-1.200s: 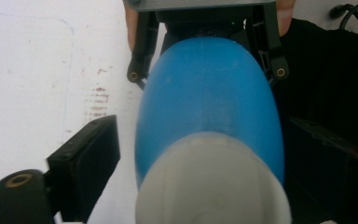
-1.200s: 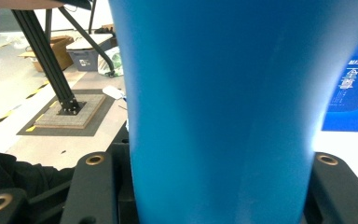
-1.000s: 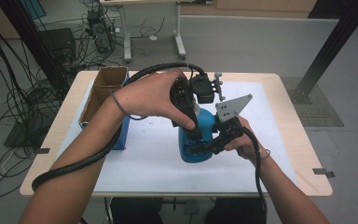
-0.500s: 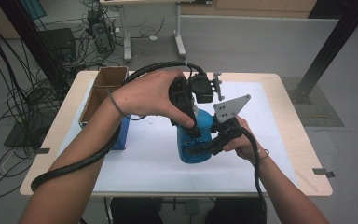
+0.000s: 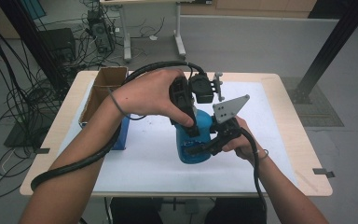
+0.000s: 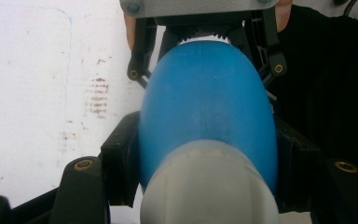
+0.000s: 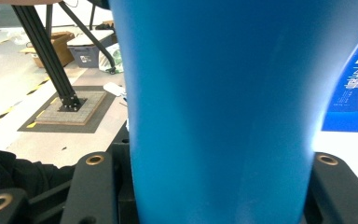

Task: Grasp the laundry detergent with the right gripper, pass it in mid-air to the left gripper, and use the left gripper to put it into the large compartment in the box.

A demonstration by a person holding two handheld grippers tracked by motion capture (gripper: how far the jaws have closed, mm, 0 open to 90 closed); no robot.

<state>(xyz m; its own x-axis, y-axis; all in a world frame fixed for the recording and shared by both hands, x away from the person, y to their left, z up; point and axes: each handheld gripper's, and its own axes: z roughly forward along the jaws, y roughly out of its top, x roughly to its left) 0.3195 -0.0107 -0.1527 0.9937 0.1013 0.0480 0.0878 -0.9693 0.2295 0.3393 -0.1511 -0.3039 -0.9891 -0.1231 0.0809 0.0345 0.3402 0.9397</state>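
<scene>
A blue bottle (image 5: pixel 192 142) with a pale cap stands upright on the white mat (image 5: pixel 270 154) at mid-table. My left gripper (image 5: pixel 189 125) comes down from above and is shut on the bottle's upper part; in the left gripper view its jaws (image 6: pixel 207 156) flank the blue bottle (image 6: pixel 205 98) just past the pale cap (image 6: pixel 209 191). My right gripper (image 5: pixel 201 149) comes in from the right and is shut on the bottle's lower body. That gripper (image 6: pixel 205 70) also appears beyond the bottle in the left gripper view. The bottle (image 7: pixel 219 93) stands between my right gripper's jaws (image 7: pixel 214 191).
An open cardboard box (image 5: pixel 103 88) stands at the table's left, with a blue carton (image 5: pixel 121 135) just in front of it, also seen as the blue carton (image 7: pixel 354 88) in the right gripper view. A black frame post (image 5: pixel 328 46) rises beyond the right edge.
</scene>
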